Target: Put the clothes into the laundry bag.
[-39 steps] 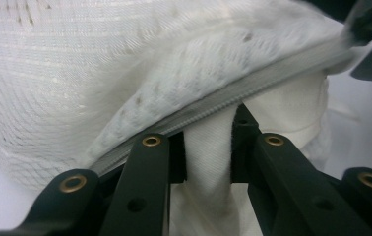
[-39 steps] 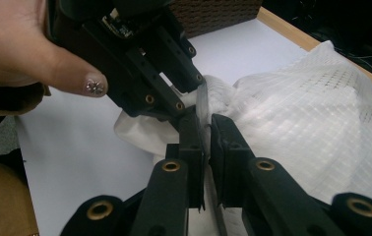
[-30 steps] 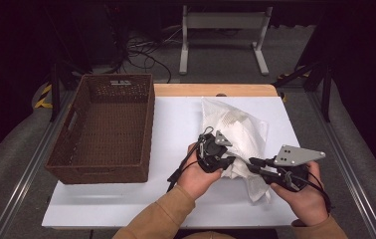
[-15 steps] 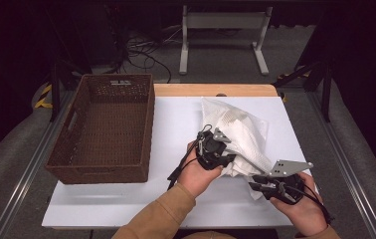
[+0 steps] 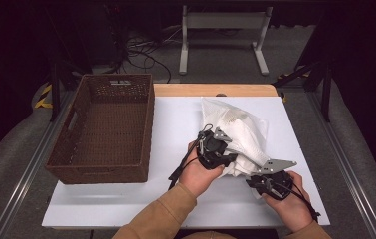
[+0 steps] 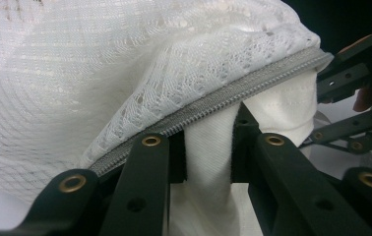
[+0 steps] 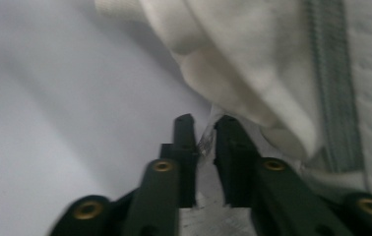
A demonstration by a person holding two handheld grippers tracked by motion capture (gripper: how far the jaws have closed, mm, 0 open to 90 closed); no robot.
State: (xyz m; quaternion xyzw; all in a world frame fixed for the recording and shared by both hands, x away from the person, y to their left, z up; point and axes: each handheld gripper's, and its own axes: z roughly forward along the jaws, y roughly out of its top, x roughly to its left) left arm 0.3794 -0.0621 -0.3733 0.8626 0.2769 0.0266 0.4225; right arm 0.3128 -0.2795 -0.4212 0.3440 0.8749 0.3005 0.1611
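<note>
Beside the mesh bag (image 5: pixel 235 132), the right gripper (image 5: pixel 255 180) has dropped lower.

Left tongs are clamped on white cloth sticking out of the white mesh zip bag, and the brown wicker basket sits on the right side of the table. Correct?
Not quite: the brown wicker basket sits on the left side of the white table, as the high view shows. The rest holds: in the left gripper view the left tongs pinch the white cloth coming out under the grey zip of the white mesh zip bag.
</note>
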